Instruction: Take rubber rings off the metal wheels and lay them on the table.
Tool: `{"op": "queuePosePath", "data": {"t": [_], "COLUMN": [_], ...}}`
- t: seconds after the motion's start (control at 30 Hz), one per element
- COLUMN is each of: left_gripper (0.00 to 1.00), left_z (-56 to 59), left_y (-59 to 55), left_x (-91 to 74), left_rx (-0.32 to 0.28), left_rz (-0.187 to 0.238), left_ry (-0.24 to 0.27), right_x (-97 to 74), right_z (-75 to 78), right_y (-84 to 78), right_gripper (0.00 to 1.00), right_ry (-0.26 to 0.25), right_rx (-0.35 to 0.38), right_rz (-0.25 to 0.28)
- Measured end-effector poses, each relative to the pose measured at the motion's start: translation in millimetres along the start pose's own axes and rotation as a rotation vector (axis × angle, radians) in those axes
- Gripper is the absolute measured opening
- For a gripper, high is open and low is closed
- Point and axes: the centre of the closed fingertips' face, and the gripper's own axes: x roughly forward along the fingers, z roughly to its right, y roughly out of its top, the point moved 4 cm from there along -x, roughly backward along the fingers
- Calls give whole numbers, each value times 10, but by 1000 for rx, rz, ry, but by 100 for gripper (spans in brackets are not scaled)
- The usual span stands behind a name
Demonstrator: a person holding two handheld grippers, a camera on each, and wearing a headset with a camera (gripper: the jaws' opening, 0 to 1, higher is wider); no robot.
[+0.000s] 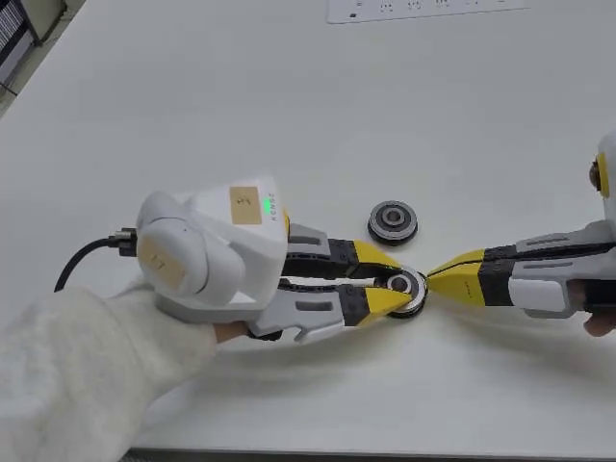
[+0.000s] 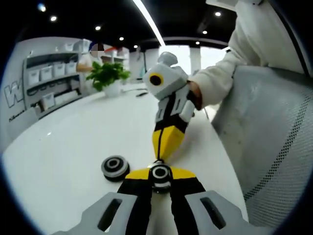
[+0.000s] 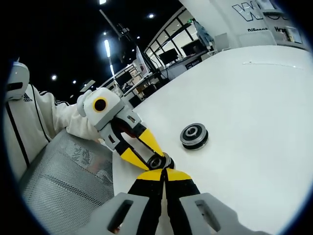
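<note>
Loose wheel (image 1: 393, 220) nearby; bare table (image 1: 289, 96) all around

There are two metal wheels: the loose wheel (image 1: 393, 220) lies at 12 o'clock of the gripped wheel (image 1: 406, 285). There are two grippers, the left gripper (image 1: 397, 280) at 9 o'clock of that wheel and the right gripper (image 1: 430, 276) at 3 o'clock. One printed sheet (image 1: 423, 10) lies at 12 o'clock.

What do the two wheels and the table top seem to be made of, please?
The free wheel shows a bright, glossy metal hub and a matt black outer band, probably rubber. The held wheel, in the left tool, looks alike. The table is smooth matt white, perhaps laminate.
</note>
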Motion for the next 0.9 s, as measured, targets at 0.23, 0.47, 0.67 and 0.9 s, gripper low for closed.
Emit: {"op": "queuePosePath", "data": {"t": [0.23, 0.47, 0.67, 0.9], "left_gripper": [14, 14, 14, 14], "left_z": [2, 0, -7, -2], "left_y": [2, 2, -5, -1], "left_x": [1, 1, 2, 2], "left_rx": [-2, 1, 2, 3], "left_rz": [0, -1, -2, -4], "left_ry": [-1, -2, -2, -2], "right_x": [6, 8, 9, 12], "right_z": [-28, -61, -82, -116], "right_y": [14, 33, 40, 58], "right_gripper": [0, 0, 0, 0], "right_ry": [11, 18, 25, 35], "right_rx": [27, 20, 20, 16], "right_rz": [5, 6, 8, 14]}}
